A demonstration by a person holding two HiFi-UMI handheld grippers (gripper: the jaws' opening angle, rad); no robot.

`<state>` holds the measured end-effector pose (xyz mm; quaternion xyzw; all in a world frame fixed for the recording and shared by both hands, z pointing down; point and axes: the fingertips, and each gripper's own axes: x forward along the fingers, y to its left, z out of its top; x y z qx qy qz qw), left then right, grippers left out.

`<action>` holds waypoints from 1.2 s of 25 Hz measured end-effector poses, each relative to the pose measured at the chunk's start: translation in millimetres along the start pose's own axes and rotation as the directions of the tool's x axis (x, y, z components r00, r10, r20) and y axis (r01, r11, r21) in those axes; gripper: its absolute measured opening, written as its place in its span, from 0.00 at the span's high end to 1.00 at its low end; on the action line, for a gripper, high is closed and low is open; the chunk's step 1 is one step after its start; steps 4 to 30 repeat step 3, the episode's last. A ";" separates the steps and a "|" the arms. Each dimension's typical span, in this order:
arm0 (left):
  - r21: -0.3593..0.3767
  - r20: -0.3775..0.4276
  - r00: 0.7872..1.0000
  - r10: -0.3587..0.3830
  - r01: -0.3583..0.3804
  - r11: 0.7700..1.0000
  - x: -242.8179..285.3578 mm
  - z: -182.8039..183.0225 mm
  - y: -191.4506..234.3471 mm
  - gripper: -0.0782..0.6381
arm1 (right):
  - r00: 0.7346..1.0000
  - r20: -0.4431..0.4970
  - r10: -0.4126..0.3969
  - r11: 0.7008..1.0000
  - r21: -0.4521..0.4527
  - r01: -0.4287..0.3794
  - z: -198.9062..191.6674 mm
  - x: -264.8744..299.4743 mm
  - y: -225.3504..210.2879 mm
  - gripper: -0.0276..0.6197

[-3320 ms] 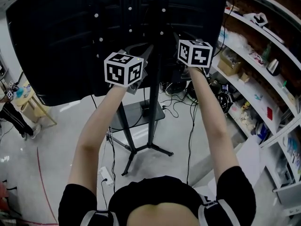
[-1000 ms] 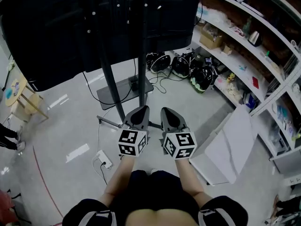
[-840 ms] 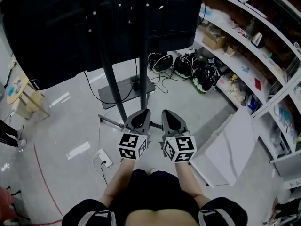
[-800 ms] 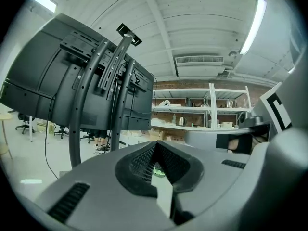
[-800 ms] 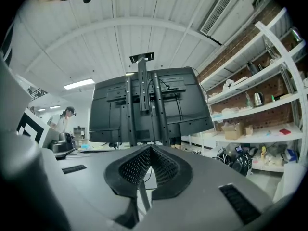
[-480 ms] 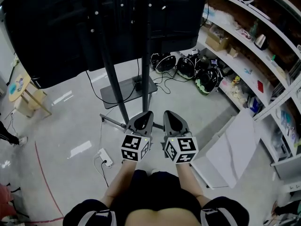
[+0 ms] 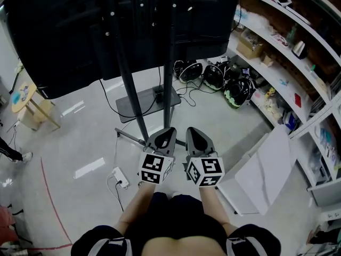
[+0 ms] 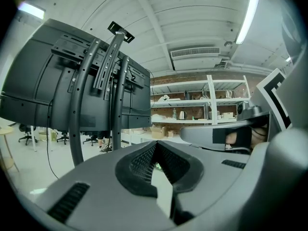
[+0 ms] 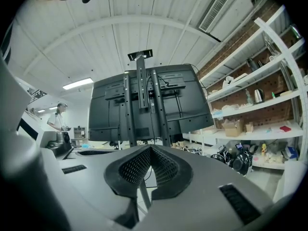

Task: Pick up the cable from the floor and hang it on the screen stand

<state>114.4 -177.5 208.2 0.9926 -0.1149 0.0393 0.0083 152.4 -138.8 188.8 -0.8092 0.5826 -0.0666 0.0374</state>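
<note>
Before the screen stand (image 7: 169,63), left tool (image 7: 162,136) and right tool (image 7: 195,136) hover.

Both forearms (image 7: 133,206) reach forward from the torso, low and close together. The left gripper (image 7: 164,136) and right gripper (image 7: 196,137) sit side by side, just apart, pointing level ahead, with their marker cubes (image 7: 156,168) nearest the body. Each gripper's fingers (image 8: 139,165) meet at the tips, with nothing between them.
</note>
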 end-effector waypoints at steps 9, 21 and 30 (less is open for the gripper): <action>-0.018 0.005 1.000 0.003 -0.003 1.000 -0.3 0.1 4.3 0.88 | 1.000 -0.001 -0.004 1.000 0.000 0.004 -0.7 3.6 0.1 0.92; -0.018 0.005 1.000 0.003 -0.003 1.000 -0.3 0.1 4.3 0.88 | 1.000 -0.001 -0.004 1.000 0.000 0.004 -0.7 3.6 0.1 0.92; -0.018 0.005 1.000 0.003 -0.003 1.000 -0.3 0.1 4.3 0.88 | 1.000 -0.001 -0.004 1.000 0.000 0.004 -0.7 3.6 0.1 0.92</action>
